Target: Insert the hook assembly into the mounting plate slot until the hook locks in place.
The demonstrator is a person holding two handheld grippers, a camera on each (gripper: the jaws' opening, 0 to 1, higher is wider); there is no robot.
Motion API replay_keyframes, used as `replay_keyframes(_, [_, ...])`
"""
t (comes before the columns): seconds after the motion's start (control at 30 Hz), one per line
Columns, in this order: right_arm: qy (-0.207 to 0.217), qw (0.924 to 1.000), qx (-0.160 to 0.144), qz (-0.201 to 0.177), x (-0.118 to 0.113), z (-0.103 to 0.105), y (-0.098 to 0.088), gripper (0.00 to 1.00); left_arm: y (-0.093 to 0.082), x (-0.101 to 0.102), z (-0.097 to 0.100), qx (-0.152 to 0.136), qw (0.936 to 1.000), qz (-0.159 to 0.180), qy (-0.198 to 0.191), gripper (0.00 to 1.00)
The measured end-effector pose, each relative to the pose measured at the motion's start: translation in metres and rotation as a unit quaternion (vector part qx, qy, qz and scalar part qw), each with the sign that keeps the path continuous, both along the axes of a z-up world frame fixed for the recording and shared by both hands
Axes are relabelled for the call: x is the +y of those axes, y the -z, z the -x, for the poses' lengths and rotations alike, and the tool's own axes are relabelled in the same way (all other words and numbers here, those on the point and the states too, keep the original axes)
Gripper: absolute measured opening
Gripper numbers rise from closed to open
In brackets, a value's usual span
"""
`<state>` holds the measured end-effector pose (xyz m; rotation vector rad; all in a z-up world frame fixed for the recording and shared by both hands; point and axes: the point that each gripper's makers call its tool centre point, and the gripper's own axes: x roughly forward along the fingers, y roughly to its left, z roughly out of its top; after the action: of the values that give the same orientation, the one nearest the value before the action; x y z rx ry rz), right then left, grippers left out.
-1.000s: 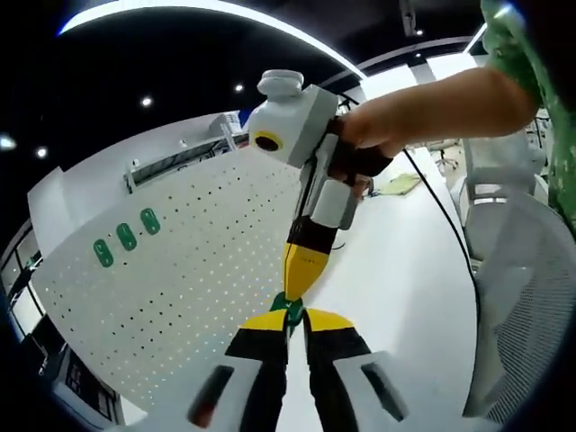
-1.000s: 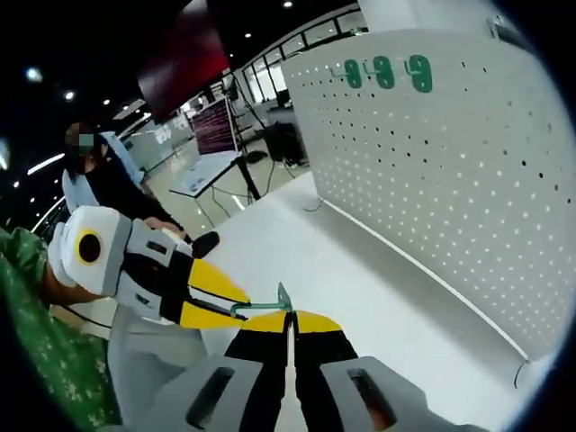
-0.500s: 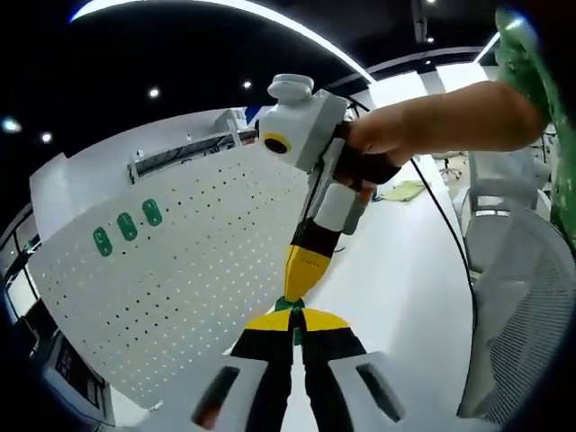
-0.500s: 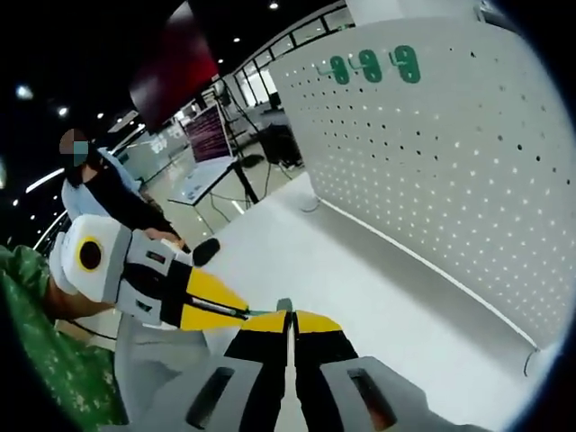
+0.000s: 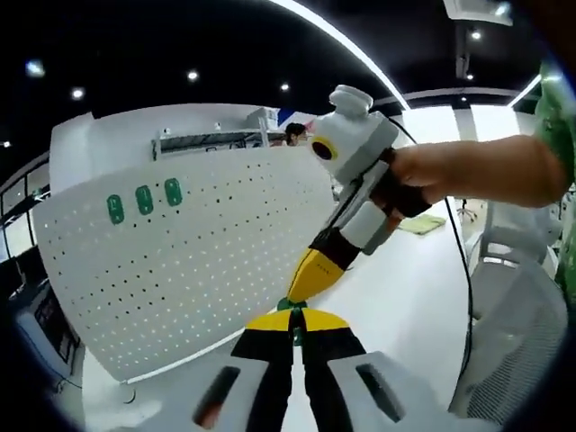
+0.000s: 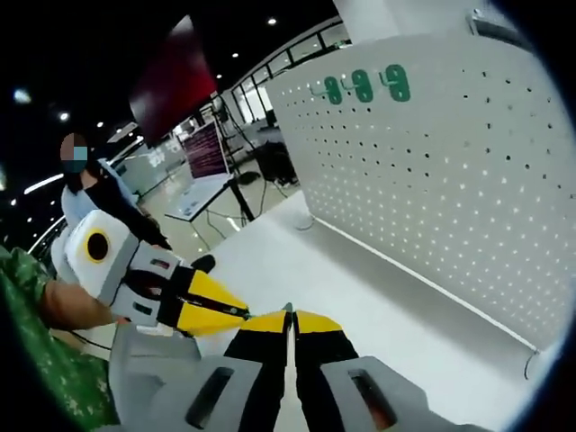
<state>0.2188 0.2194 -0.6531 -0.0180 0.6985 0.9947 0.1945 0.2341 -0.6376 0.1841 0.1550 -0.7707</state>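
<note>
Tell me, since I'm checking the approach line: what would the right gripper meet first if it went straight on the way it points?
Probably the white table first, then the pegboard's lower part. The right gripper points low, well below the three green hooks. Depth is unclear.

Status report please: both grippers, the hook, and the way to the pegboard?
Left gripper and right gripper shut on green hook, tips meeting. White pegboard apart, three green hooks mounted. Nothing between.

The white table (image 6: 360,270) lies bare and wide before the big holed board (image 6: 450,180), which stands like a wall; three green hooks (image 6: 364,85) stick out near its top edge
</note>
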Motion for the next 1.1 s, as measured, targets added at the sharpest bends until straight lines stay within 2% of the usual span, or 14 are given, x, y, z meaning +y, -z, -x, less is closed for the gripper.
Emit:
replay_keyframes(0.2, [0.011,0.9998,-0.013,-0.012,0.002,-0.003,-0.002,0.03,-0.005,0.004,-0.005,0.007,0.999,0.031,-0.031,0.02])
replay_keyframes(0.47, [0.02,0.9993,-0.024,-0.02,0.003,-0.005,-0.007,0.01,-0.007,0.002,-0.004,0.011,0.998,0.046,-0.042,0.02])
replay_keyframes(0.87, [0.02,0.9989,-0.04,-0.012,0.004,-0.006,-0.013,0.0,-0.006,-0.002,-0.001,-0.007,0.9991,0.011,-0.041,0.04])
replay_keyframes(1.1, [0.024,0.9987,-0.043,-0.012,0.007,-0.006,-0.015,0.0,-0.011,-0.001,-0.01,-0.026,0.9971,-0.005,-0.071,0.08])
